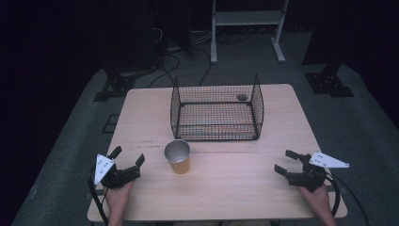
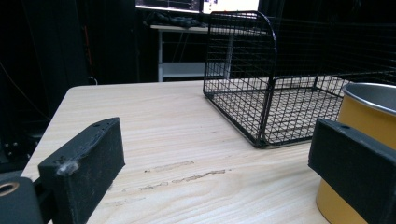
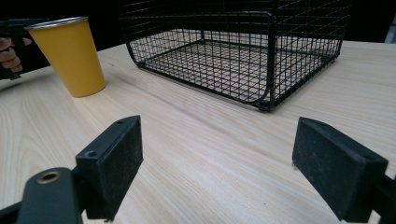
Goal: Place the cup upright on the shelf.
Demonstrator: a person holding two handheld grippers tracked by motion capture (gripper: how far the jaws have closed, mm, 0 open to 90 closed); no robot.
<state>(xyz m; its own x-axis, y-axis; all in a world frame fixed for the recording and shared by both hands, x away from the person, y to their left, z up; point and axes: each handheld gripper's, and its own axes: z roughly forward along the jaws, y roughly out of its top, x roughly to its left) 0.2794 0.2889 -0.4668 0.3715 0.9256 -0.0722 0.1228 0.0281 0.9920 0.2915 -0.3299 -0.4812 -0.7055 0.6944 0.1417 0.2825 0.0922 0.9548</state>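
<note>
We hold the left tongs [image 1: 127, 157] wide apart near the table's [image 1: 235, 183] front left corner, just beside the yellow metal cup [image 1: 178, 157] standing upright before the black wire basket [image 1: 216, 107]. Our right tongs [image 1: 286, 161] gape wide too, well apart from both.

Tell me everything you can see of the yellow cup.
The yellow cup is a tapered tumbler, wider at the mouth than at the base, with a matte yellow outside and a bare silvery metal inside and rim. It stands upright on the wooden table, just in front of the black wire basket and apart from it. It looks empty. The left gripper, open, sits beside it; nothing touches the cup but the table.
</note>
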